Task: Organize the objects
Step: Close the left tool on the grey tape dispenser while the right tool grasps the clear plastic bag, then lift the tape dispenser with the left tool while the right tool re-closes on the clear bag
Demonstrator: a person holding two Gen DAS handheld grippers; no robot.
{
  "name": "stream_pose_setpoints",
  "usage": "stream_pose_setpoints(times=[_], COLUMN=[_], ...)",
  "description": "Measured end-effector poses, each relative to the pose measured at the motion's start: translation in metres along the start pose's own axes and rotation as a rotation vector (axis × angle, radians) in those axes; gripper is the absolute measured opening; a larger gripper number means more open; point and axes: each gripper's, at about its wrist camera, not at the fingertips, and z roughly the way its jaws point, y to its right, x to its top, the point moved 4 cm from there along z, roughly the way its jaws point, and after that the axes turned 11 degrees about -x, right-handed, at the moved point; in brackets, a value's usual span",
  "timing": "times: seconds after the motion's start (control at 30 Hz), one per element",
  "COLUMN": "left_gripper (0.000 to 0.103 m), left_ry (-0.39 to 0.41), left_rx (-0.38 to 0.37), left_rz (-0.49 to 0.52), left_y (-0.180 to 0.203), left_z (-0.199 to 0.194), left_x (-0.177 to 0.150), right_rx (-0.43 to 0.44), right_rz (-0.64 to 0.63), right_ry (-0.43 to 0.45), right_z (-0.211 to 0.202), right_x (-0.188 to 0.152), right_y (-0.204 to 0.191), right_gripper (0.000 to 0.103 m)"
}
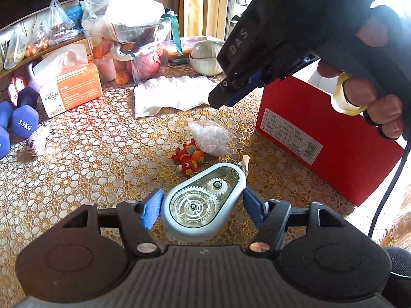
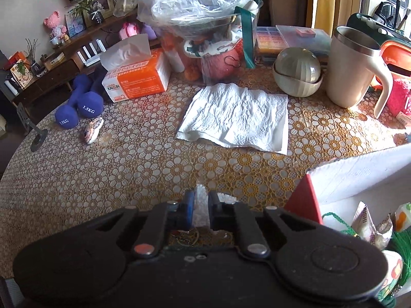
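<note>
Between our left gripper's (image 1: 203,209) half-open blue pads sits a clear geared gadget (image 1: 204,202), gripped above the tablecloth (image 1: 102,159). Our right gripper (image 2: 201,209) is pinched shut on a bubble-wrap scrap (image 2: 200,205) beside the red box (image 1: 331,138).

In the right wrist view the gripper body hides most of the bubble-wrap bundle (image 2: 199,211) pinched between its fingers (image 2: 189,210) (only a white sliver shows). The red box (image 2: 305,201) is cut off by the frame's right edge. In the left wrist view the box label's (image 1: 290,134) print is too small to read
</note>
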Motion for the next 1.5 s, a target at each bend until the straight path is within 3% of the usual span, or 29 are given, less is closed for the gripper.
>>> stream_pose_setpoints(times=[0.1,0.2,0.3,0.37,0.43,0.7,1.17,1.37,1.5], left_gripper=[0.068,0.068,0.068,0.068,0.068,0.068,0.068,0.068,0.068], left_ry=[0.012,0.018,0.010,0.010,0.014,0.010,0.007,0.007,0.010], left_rx=[0.008,0.010,0.011,0.010,0.004,-0.009,-0.023,-0.014,-0.004], left_rz=[-0.001,-0.011,-0.009,-0.006,-0.014,-0.005,-0.010,-0.018,-0.023], left_y=[0.002,0.000,-0.002,-0.004,-0.007,-0.013,-0.018,-0.018,-0.016], left_z=[-0.009,-0.012,-0.011,-0.010,-0.008,-0.001,0.006,0.003,-0.003], left_x=[0.001,-0.001,-0.002,-0.003,-0.002,-0.005,-0.006,-0.004,-0.001], right_rx=[0.025,0.021,0.004,-0.008,-0.018,-0.048,-0.083,-0.084,-0.056], right_rz=[0.002,0.004,0.016,0.028,0.034,0.060,0.072,0.074,0.070], right_ry=[-0.035,-0.044,-0.056,-0.050,-0.043,-0.104,-0.095,-0.071,-0.048], right_z=[-0.003,0.001,0.009,0.014,0.020,0.054,0.064,0.056,0.040], right_x=[0.000,0.000,0.001,0.003,0.004,-0.001,-0.003,-0.003,-0.003], right_y=[-0.001,-0.002,-0.003,-0.003,-0.003,-0.011,-0.009,-0.006,-0.006], right_gripper=[0.012,0.020,0.037,0.063,0.070,0.068,0.029,0.019,0.018])
